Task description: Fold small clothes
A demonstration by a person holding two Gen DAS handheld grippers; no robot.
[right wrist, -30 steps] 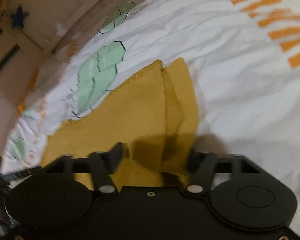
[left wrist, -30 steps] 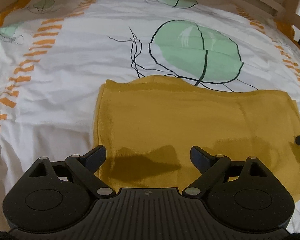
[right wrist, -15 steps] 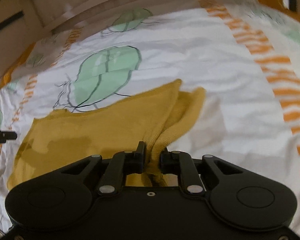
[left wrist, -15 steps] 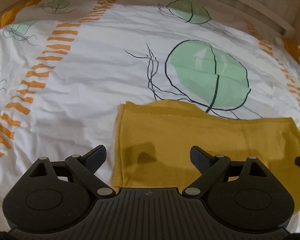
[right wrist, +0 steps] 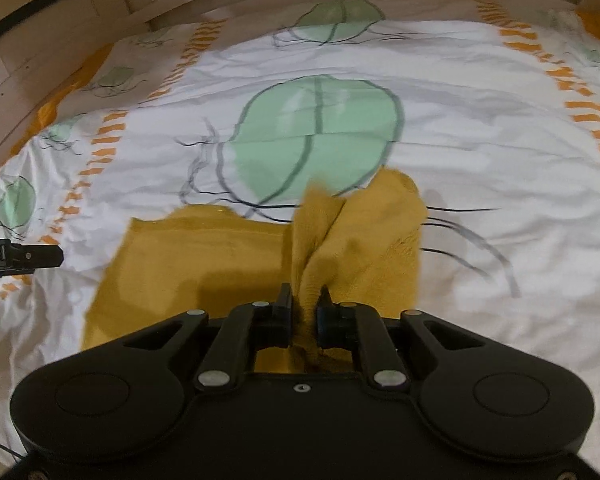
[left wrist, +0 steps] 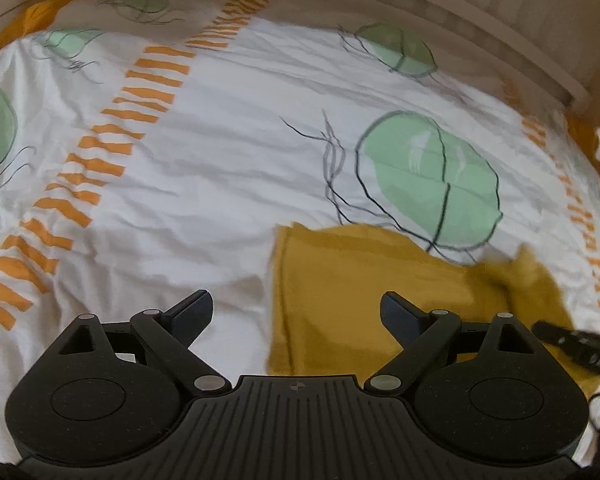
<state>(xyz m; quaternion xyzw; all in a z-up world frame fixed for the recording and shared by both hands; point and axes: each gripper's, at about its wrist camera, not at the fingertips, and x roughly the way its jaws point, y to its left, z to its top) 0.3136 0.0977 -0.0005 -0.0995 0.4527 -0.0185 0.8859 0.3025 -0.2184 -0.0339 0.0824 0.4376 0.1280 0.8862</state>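
Note:
A mustard-yellow knitted garment lies flat on the patterned bed sheet. My right gripper has its jaws closing, and the pads pinch the garment's right end, which stands up bunched and lifted off the sheet. In the left wrist view the garment lies low and to the right, with the raised end blurred at its far right, where the right gripper shows. My left gripper stands open above the garment's left edge with nothing between its fingers. It shows at the far left of the right wrist view.
The white sheet with green leaf prints and orange dashes covers the whole bed. A wooden bed rail curves round the far side, and wooden furniture stands at the back left.
The right gripper has shut on the garment's right end and lifted it, drawing it inward. The left gripper has risen and drifted left, so the garment now sits lower right in its view.

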